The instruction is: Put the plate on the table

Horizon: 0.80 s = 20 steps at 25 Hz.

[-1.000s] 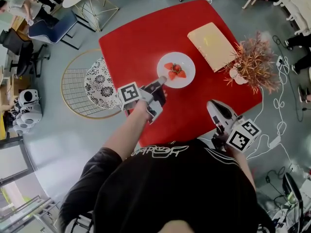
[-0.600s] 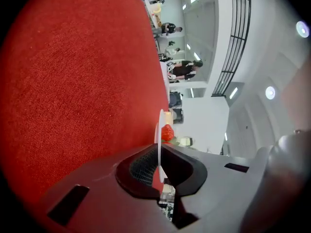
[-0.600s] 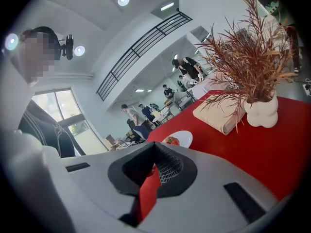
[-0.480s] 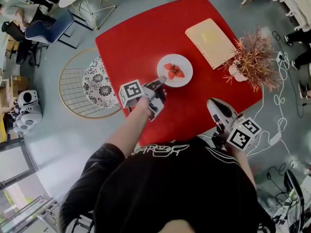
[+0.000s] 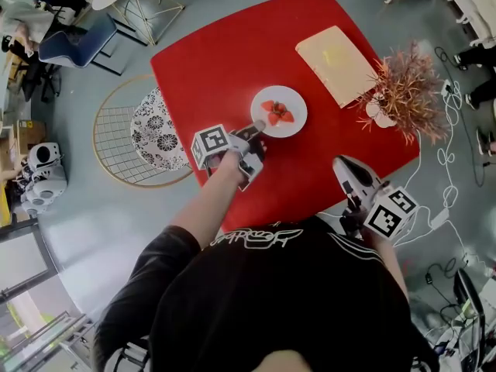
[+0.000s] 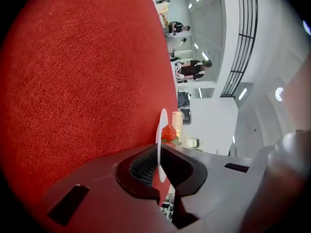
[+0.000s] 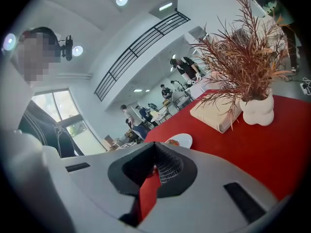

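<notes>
1. Head view: the plate (image 5: 279,111) is round, so it has no long axis. It lies face up over the red table (image 5: 225,60), straight ahead of the left gripper (image 5: 254,131), whose tips meet its near rim. The plate is white, with red strawberries (image 5: 277,112) at its middle. Whether its underside touches the table cannot be told from here. The right gripper (image 5: 346,170) is well apart from the plate, and its jaws are hard to read in this view.
2. Left gripper view: the plate (image 6: 162,125) shows edge-on, as a thin white sliver running straight away from the jaws. The left gripper (image 6: 159,147) pinches the near rim between its pads, which hide that part. A strawberry (image 6: 168,132) sits just past the tips.
3. Right gripper view: the right gripper (image 7: 155,144) has its jaws pressed together with nothing between them. The plate (image 7: 181,141) lies flat beyond the tips, its near edge cut off by the jaw. A dried plant (image 7: 243,57) stands farther off.
</notes>
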Each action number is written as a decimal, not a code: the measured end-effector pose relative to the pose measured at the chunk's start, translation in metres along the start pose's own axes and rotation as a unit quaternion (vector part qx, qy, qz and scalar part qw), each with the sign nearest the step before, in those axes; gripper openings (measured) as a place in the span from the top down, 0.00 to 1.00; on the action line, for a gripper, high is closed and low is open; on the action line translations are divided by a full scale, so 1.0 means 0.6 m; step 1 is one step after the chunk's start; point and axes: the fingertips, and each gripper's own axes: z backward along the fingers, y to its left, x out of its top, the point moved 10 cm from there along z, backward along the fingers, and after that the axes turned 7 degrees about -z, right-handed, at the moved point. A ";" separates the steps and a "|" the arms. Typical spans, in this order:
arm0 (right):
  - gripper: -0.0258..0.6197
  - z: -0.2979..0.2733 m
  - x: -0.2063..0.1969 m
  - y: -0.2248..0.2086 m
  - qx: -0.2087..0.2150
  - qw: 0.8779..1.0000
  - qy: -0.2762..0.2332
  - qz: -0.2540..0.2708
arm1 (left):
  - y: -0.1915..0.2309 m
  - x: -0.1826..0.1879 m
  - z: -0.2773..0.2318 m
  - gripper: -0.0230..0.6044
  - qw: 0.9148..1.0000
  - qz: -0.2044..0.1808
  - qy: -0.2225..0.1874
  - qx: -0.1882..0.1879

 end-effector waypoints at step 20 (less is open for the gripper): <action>0.95 -0.006 -0.004 0.003 0.009 1.000 0.005 -0.012 | -0.016 0.006 -0.007 0.63 0.999 0.027 0.000 -0.036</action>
